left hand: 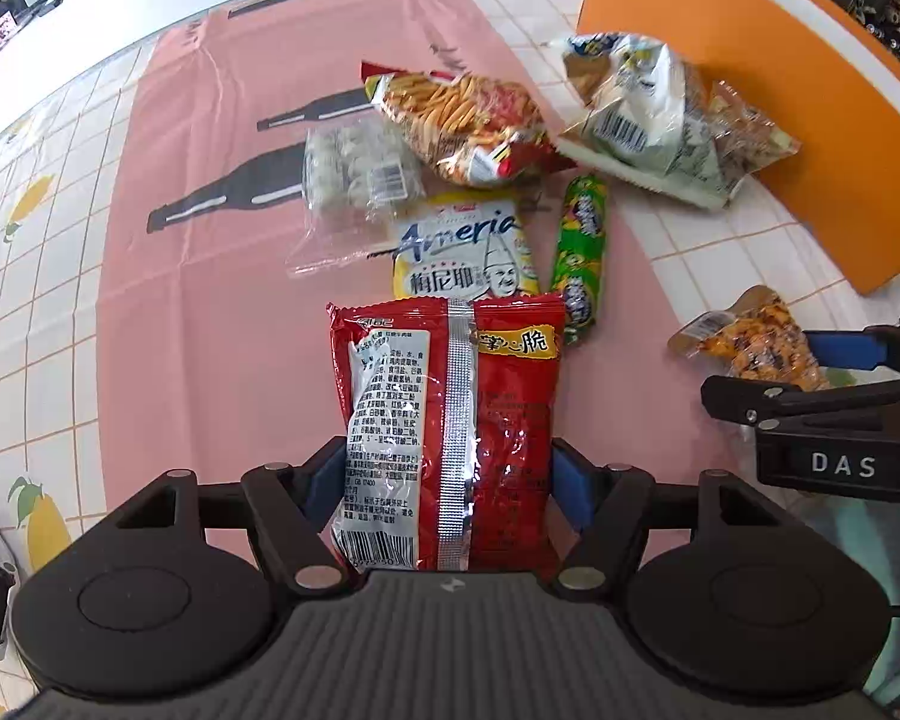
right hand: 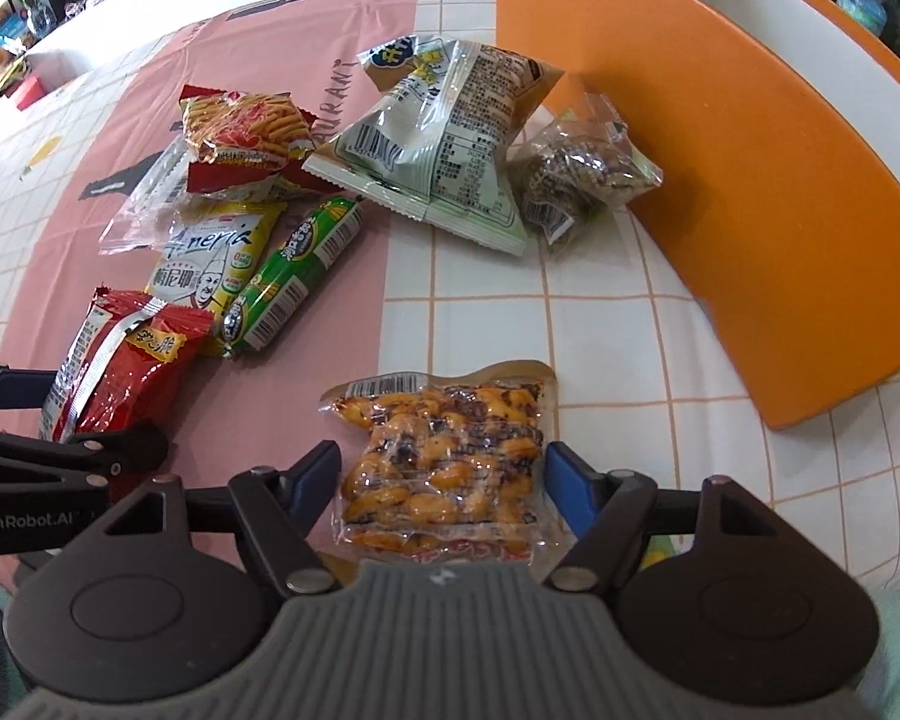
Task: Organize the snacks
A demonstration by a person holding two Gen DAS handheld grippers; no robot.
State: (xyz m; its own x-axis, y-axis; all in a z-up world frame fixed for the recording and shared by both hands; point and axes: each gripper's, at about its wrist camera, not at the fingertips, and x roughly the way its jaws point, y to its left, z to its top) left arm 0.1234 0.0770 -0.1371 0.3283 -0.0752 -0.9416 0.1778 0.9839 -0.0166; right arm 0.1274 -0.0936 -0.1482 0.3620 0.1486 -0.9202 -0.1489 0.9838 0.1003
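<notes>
My left gripper (left hand: pixel 444 474) is shut on a red noodle-snack bag (left hand: pixel 450 420), its blue pads pressing both sides; the bag also shows in the right wrist view (right hand: pixel 120 360). My right gripper (right hand: pixel 441 480) is shut on a clear pack of orange beans (right hand: pixel 444 456), also seen in the left wrist view (left hand: pixel 762 348). Further off lie a yellow Ameria packet (left hand: pixel 462 246), a green sausage stick (left hand: pixel 579 252), a red fries-print bag (left hand: pixel 462 120), a clear dumpling pack (left hand: pixel 354 180), a white-green bag (left hand: pixel 636 114) and a clear brown-nut pack (right hand: pixel 576 174).
An orange bin (right hand: pixel 720 150) with a white inside stands at the right, close behind the white-green bag. The table wears a pink and white tiled cloth (left hand: pixel 198 300). The right gripper's body (left hand: pixel 840 420) sits just right of the left one.
</notes>
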